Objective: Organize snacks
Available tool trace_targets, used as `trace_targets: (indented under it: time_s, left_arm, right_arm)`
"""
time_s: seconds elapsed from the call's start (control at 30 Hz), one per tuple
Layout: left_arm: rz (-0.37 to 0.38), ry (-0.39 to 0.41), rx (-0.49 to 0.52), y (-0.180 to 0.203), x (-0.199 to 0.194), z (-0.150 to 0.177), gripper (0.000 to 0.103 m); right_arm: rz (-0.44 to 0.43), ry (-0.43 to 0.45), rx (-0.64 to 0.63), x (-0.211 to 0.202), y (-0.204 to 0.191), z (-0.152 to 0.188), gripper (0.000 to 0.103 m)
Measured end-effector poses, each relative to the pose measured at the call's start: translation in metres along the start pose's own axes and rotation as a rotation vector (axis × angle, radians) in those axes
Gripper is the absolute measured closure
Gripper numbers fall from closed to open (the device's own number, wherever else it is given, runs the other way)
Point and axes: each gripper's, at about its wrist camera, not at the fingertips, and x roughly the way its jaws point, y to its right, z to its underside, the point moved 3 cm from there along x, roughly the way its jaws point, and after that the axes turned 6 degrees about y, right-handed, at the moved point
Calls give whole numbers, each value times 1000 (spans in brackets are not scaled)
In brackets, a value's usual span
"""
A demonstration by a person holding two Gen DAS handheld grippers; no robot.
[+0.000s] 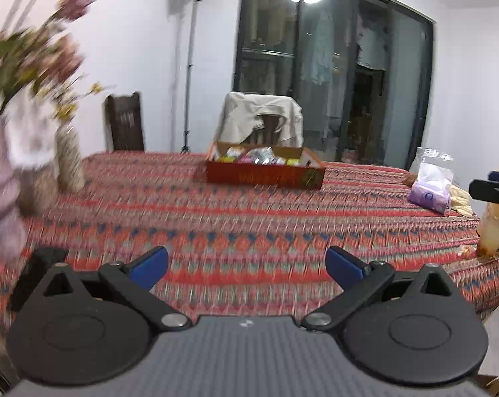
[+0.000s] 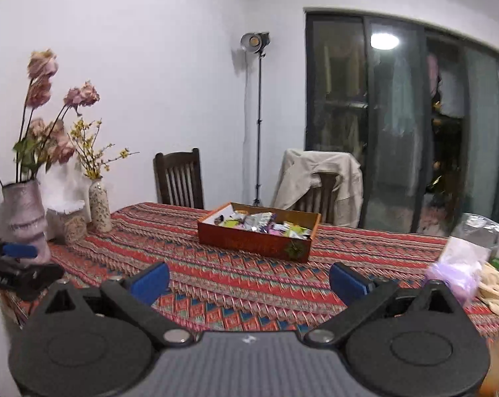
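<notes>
A shallow red cardboard box [image 2: 256, 243] sits toward the far middle of the table, filled with a jumble of small wrapped snacks [image 2: 266, 224] in silver, pink, yellow and green; in the left wrist view the same box [image 1: 264, 176] lies straight ahead, well beyond the fingertips. It rests on a red patterned tablecloth [image 2: 236, 284] that covers the whole tabletop. The left gripper [image 1: 247, 266] hovers above the near part of the cloth with its blue-tipped fingers spread wide and nothing between them. The right gripper [image 2: 249, 279] is likewise wide open and empty, well short of the box. To the right of the box, near the table edge, lies a clear plastic bag with purple contents [image 1: 431, 185], with something pale yellow just beside it. At the left end stand a tall pale vase of dried pink roses [image 2: 24, 218] and a slimmer speckled vase with yellow sprigs [image 2: 100, 206]. Behind the table are a dark wooden chair [image 2: 179, 180], a second chair draped with a beige jacket [image 2: 319, 182], a studio light on a stand [image 2: 257, 44], and dark glass sliding doors [image 2: 405, 125].
</notes>
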Motion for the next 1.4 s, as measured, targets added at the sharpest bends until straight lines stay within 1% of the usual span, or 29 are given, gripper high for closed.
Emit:
trace_targets:
  time_s: [0.07, 0.1, 0.2, 0.23, 0.3, 0.37, 0.47, 0.53, 0.63, 0.93, 1.4]
  left_arm:
    - [-24, 19, -19, -4, -16, 22, 0]
    - [-52, 35, -17, -4, -25, 33, 0]
    - [-116, 88, 24, 0, -44, 59, 0]
    - [-117, 98, 37, 5, -49, 66, 0]
    - [-101, 97, 59, 17, -50, 76, 0]
    - [-109, 100, 78, 27, -50, 86, 0]
    - [-121, 111, 97, 35, -56, 107, 0]
    - [-96, 82, 102, 37, -55, 118, 0]
    - [-73, 50, 78, 35, -49, 122, 0]
    - [-58, 65, 102, 37, -51, 121, 0]
    - [-58, 64, 107, 37, -51, 122, 0]
  right_arm:
    - [29, 15, -21, -17, -16, 23, 0]
    - [41, 19, -29, -26, -24, 34, 0]
    - [57, 47, -6, -52, -49, 70, 0]
    - [73, 65, 4, -58, -58, 82, 0]
    - [131, 91, 34, -67, -71, 106, 0]
    - [171, 82, 69, -70, -83, 132, 0]
    - [211, 71, 91, -71, -90, 156, 0]
    - [183, 59, 100, -73, -94, 162, 0]
    - [162, 39, 83, -69, -97, 166, 0]
    - [140, 33, 123, -67, -96, 169, 0]
    - [112, 38, 133, -67, -98, 167, 0]
